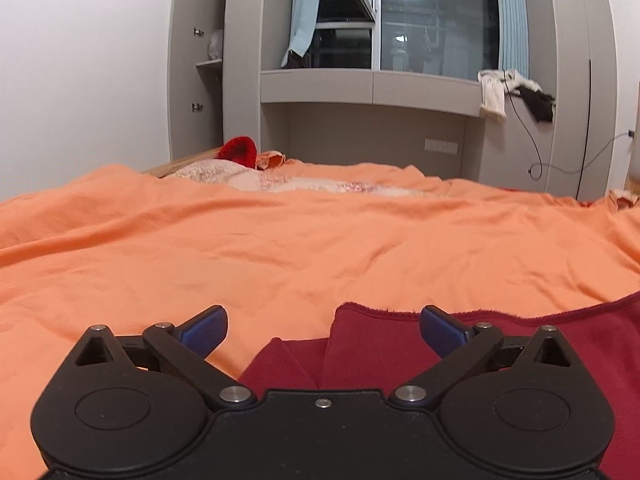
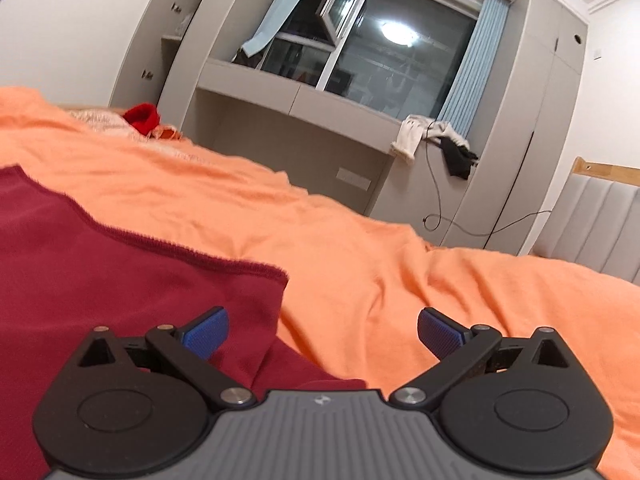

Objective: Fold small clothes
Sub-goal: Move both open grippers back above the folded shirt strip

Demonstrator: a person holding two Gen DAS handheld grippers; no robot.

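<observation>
A dark red garment [image 1: 520,344] lies flat on the orange bedspread [image 1: 280,248], its hemmed edge running across the lower right of the left wrist view. My left gripper [image 1: 323,332] is open, hovering over the garment's left corner, with nothing pinched between the blue pads [image 1: 206,332]. In the right wrist view the same dark red garment [image 2: 120,272] fills the lower left. My right gripper [image 2: 323,332] is open over its right corner, jaws spread wide, with cloth under the left pad [image 2: 208,332] only.
A pale patterned blanket [image 1: 248,174] and a bright red knitted item [image 1: 238,151] lie at the bed's far side. Behind stands a grey wardrobe and window ledge [image 1: 372,88] with light and dark clothes [image 1: 516,94] draped on it. A padded headboard [image 2: 600,224] is at right.
</observation>
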